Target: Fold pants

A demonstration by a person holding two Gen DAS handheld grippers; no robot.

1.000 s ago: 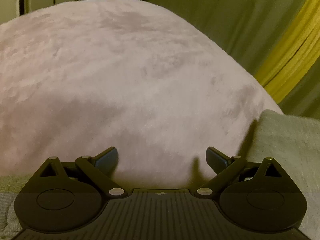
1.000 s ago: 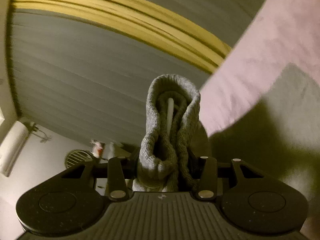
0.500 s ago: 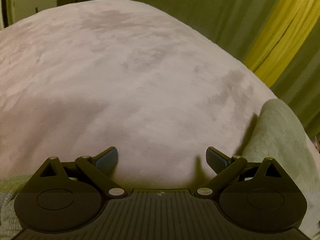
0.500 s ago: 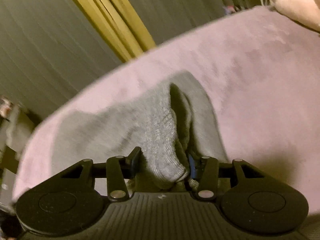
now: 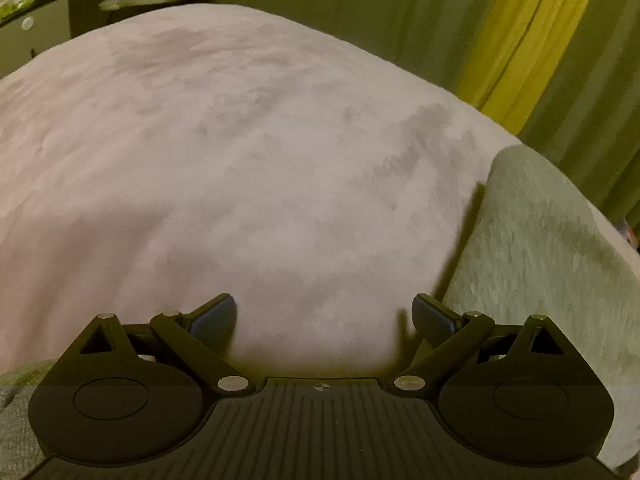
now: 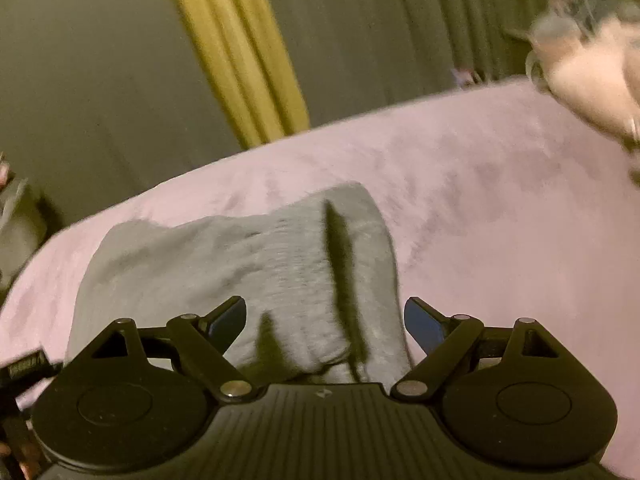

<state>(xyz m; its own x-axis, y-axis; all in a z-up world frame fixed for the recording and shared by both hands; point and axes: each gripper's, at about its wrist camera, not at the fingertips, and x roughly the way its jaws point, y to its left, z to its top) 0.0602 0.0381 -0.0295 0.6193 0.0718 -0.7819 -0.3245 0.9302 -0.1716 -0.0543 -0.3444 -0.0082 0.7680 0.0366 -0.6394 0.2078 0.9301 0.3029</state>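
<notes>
The grey knit pants lie in a folded heap on the pink bedcover, with a dark crease running down the right side. My right gripper is open just above the near part of the pants and holds nothing. In the left wrist view the pants show at the right edge, with a strip at the bottom left. My left gripper is open and empty over the bare pink bedcover, left of the pants.
Green and yellow curtains hang close behind the bed's far edge. A pale pillow or plush lies at the far right of the bed. A cabinet stands beyond the bed at the far left.
My right gripper carried the pants end down onto the bed, then opened and let go. The pants now lie folded over. My left gripper stayed open and shifted slightly.
</notes>
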